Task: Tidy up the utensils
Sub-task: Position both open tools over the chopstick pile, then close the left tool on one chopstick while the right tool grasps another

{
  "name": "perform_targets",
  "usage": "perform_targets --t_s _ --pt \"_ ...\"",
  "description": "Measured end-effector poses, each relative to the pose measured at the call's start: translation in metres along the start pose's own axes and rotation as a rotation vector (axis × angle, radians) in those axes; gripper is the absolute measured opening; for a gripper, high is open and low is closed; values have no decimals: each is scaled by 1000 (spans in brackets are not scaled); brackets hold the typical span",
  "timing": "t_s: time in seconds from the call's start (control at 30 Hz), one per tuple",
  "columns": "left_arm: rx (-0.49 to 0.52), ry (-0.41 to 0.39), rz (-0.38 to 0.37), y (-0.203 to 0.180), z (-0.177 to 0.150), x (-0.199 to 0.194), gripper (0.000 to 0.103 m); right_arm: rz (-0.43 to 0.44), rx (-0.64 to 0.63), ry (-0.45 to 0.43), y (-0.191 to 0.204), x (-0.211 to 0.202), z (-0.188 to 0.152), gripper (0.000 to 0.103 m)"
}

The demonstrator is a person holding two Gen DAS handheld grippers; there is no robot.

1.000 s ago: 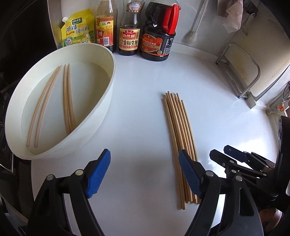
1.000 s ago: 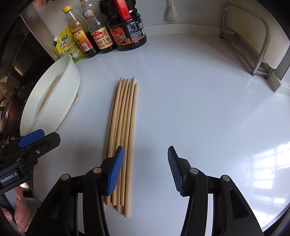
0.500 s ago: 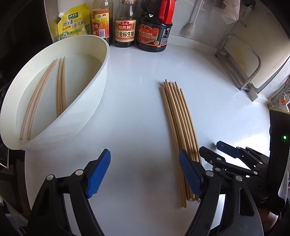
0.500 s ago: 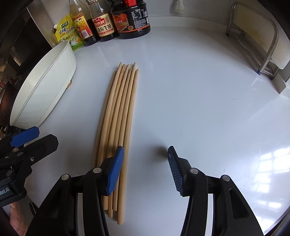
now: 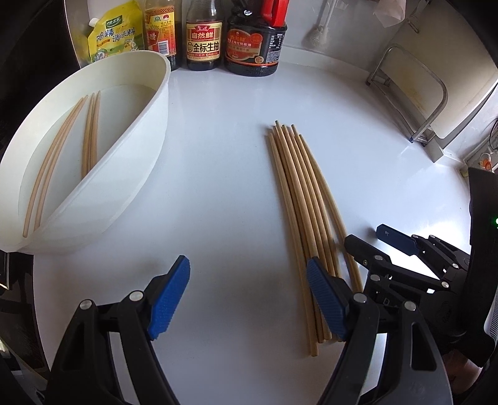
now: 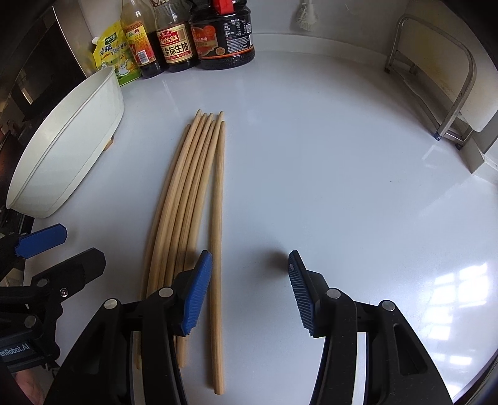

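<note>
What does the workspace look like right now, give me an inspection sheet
Surface: white countertop, glossy.
Job's things: bundle of chopsticks lying flat; rightmost chopstick slightly apart. Four chopsticks in the white tub.
Clutter: sauce bottles and yellow pouch at the back.
Grippers: left tool open, empty; right tool open, straddling the separated chopstick's near end.
Cables: nothing seen.
Surroundings: metal rack at right; brush against the wall.

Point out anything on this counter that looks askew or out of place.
Little stands out. One chopstick lies slightly apart on the right of the bundle, beside the open right gripper. Four chopsticks already lie in the white bowl. Nothing looks spilled or damaged.
</note>
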State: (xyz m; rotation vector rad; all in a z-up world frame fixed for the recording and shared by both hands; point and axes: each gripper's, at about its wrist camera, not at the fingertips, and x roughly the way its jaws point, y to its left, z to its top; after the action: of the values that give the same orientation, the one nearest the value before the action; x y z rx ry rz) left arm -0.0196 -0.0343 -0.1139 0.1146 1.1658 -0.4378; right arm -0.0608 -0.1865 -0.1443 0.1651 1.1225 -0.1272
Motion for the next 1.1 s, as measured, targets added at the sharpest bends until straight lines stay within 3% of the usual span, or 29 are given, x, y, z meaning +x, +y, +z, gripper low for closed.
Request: perform_targets --t_s 0.47,1.1 --pt "8 4 46 -16 6 34 76 -7 43 -17 -29 -2 2 49" --pt "15 -16 128 -18 11 47 78 -37 -25 -34 -19 -1 6 48"
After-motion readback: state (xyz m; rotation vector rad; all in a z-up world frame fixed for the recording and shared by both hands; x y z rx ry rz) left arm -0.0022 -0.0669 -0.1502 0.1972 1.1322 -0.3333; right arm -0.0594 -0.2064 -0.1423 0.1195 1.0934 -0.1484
